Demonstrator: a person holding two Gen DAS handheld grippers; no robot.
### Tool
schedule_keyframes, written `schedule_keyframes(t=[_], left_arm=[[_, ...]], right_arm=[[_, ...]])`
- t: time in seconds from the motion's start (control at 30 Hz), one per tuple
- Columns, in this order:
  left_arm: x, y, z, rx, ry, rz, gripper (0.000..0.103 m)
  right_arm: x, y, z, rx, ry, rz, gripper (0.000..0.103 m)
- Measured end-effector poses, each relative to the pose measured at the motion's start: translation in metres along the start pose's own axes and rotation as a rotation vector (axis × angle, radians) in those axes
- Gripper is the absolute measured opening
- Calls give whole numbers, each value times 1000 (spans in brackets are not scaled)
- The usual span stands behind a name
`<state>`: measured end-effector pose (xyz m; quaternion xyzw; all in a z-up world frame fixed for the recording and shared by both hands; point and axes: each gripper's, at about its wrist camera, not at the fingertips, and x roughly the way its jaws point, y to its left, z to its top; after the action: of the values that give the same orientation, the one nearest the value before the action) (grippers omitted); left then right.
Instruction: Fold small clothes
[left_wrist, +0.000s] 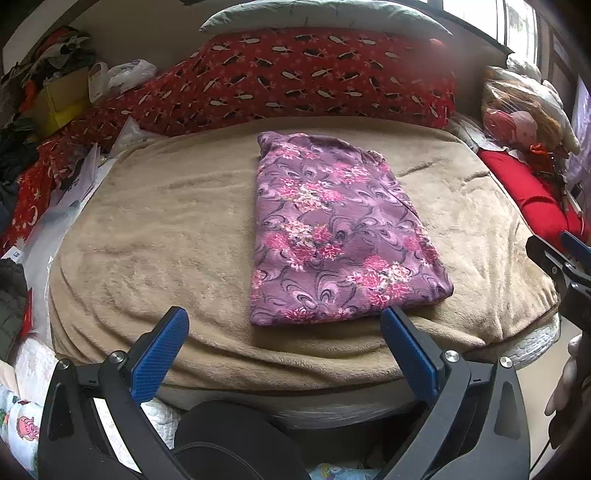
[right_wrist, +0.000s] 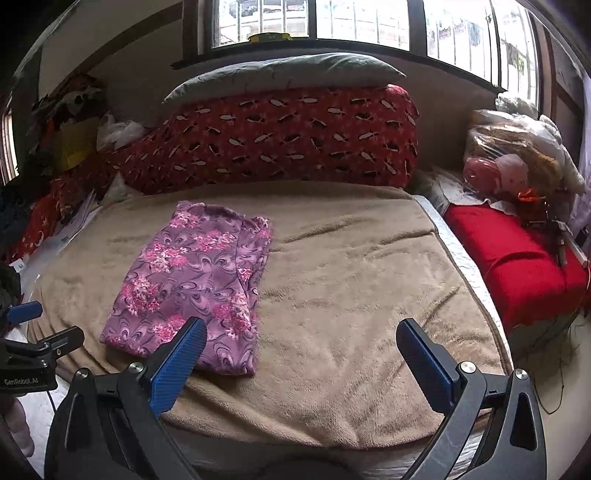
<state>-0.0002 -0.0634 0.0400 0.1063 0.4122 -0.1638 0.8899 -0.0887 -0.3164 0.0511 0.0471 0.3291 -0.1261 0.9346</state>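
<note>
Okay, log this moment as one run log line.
left gripper: open, empty | right gripper: open, empty | purple floral garment: folded, flat on tan blanket | contact: none

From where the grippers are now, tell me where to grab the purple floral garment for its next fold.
Probably pinch the purple floral garment at its two near corners, coming in low from the near bed edge. It lies flat as a long rectangle on the tan blanket, short edge nearest; the left gripper and right gripper are open and empty.
</note>
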Motion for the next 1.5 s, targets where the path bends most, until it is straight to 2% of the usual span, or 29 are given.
schedule_keyframes(t=[0.23, 0.97, 1.5], left_arm=[[1, -2, -2, -2, 6, -4, 103], [-8, -11, -3, 14, -2, -23, 103], [-9, -12, -8, -10, 54, -55, 103]], right_arm=[[6, -6, -1, 37, 31, 28, 103], [4, -15, -1, 63, 53, 32, 103], [-1, -11, -5, 67, 62, 38, 103]])
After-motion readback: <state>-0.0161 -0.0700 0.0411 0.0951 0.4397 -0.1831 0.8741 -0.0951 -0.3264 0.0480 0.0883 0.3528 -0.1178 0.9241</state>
